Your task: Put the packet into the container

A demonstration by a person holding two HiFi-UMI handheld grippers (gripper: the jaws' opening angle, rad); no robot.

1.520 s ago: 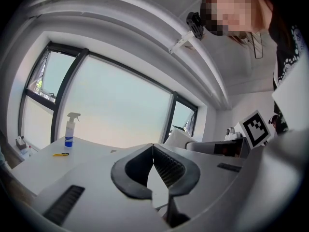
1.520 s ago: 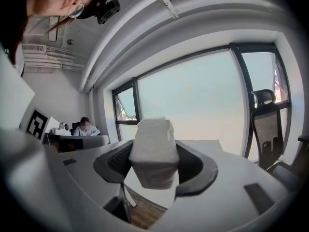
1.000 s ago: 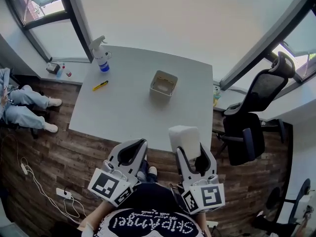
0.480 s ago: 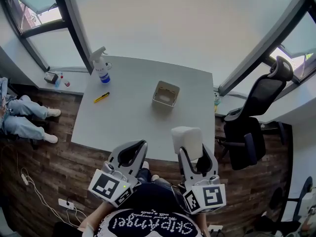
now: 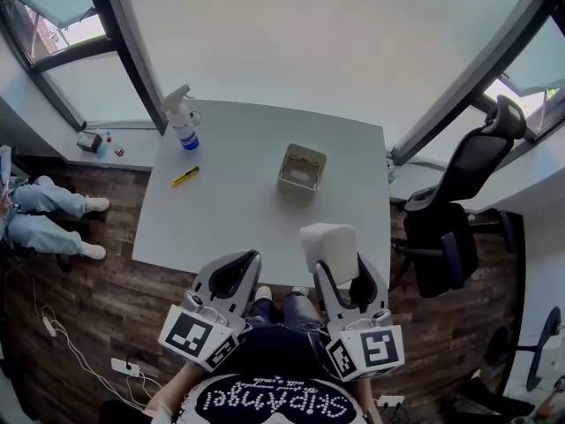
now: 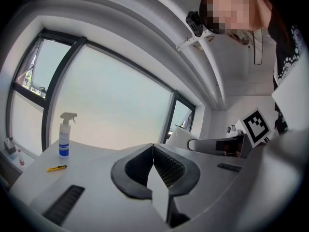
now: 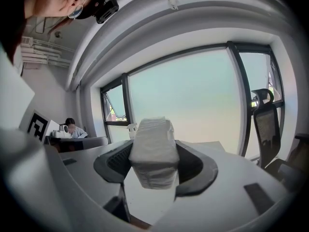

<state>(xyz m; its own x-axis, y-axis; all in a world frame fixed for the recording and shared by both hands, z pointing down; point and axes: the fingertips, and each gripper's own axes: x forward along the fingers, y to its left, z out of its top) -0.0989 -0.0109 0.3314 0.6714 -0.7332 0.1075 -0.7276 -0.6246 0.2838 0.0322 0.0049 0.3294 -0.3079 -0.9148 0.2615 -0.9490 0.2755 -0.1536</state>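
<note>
Pinching a white, soft, block-shaped packet [image 7: 152, 151] between its 2 dark ribbed jaws, the right gripper [image 7: 153, 164] held it from both sides, with each jaw pressed against 1 long face. The packet's long axis appeared to run along the jaws, and its far end stuck out past the fingertips toward the window. In the head view the packet [image 5: 328, 244] overlapped the near right edge of the pale grey rectangular table [image 5: 229, 215], pointing away from the person, with the right gripper [image 5: 339, 268] behind it.

The left gripper [image 6: 153, 149] had its jaws pressed together tip to tip with nothing between them. In the head view this left gripper [image 5: 237, 272] sat at the table's near edge, just beside the right one.

A small beige square open-topped container [image 5: 301, 168] stood upright on the table, well apart from the packet and farther from the person. Its inside looked pale, and whether anything lay in it could not be made out.

A white spray bottle with a blue label [image 5: 181, 117] stood at the table's far left corner, and a yellow pen-like tool [image 5: 184, 177] lay near it. A black office chair [image 5: 455, 210] stood on the wooden floor [image 5: 79, 290] to the right of the table.
</note>
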